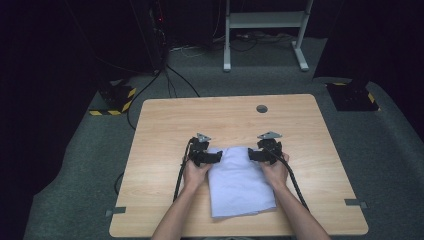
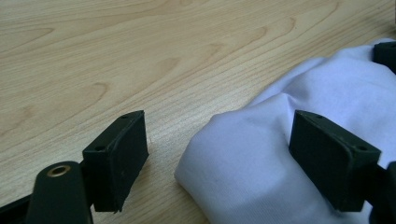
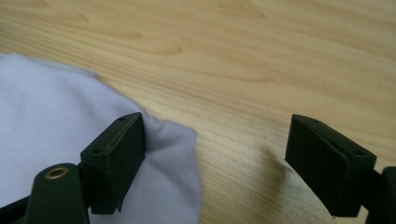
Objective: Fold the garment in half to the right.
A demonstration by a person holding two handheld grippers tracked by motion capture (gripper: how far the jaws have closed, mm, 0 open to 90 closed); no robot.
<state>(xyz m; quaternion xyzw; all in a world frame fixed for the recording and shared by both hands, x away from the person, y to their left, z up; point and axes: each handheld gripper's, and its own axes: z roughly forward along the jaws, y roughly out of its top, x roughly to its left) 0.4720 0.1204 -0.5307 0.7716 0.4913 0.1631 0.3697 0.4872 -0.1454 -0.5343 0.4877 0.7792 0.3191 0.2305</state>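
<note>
Cloth (image 1: 240,182): a folded white cloth is seen lying flat on the near half of the wooden table (image 1: 165,125), between the two hands.
Cloth long axis: its length is laid from the far edge, at the grippers, toward the person's edge of the table; the near end is swung slightly to the person's right.
Cloth far corners: the far left corner is rounded and puffed up in the left gripper view (image 2: 261,154); the far right corner is seen lying thin on the wood in the right gripper view (image 3: 177,154).
Left gripper (image 1: 205,154): it is held at the cloth's far left corner, jaws spread wide. One jaw is set on the bare wood and the other on top of the cloth, with the corner between them; nothing is pinched.
Right gripper (image 1: 264,151): it is held at the far right corner, jaws likewise released and wide apart. One jaw is placed over the cloth's edge, the other over bare wood, well clear of the fabric.
Hands: each gripper is grasped from the near side, forearms entering from the table's near edge.
</note>
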